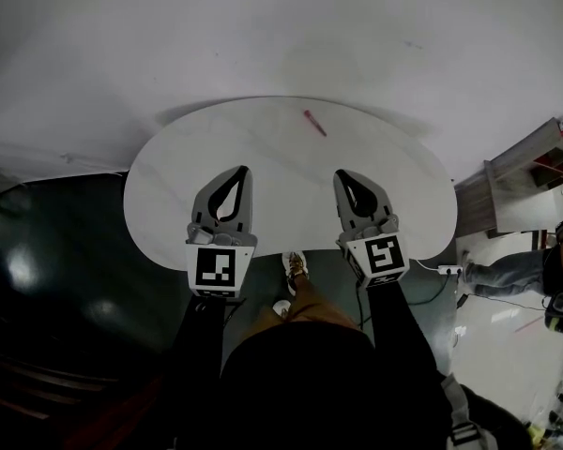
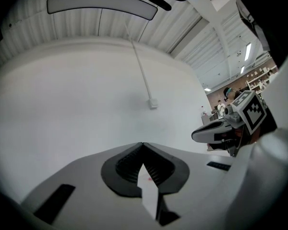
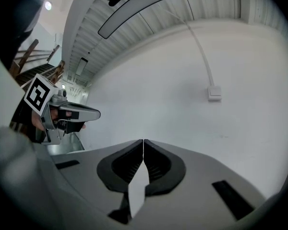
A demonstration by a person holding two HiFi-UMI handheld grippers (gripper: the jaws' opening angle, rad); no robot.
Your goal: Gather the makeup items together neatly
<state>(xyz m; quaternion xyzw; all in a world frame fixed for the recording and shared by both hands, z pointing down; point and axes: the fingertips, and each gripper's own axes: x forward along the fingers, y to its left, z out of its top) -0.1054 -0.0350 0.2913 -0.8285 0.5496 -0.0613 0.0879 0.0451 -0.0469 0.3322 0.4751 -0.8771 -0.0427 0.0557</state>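
Approach posture: left gripper (image 1: 242,170) and right gripper (image 1: 342,173) are held level, side by side over the near half of the white table (image 1: 169,186), jaws together and empty, apparently staged before reaching. A slim red makeup stick (image 1: 315,123) lies alone, well ahead near the far edge.

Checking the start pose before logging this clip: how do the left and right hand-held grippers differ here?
The left hand-held gripper shows its marker cube square-on. The right hand-held gripper has its cube skewed, with a different pattern. The right one's tip is nearer the red stick on the table than the left's. Both are shut, empty, and point across the table side by side.
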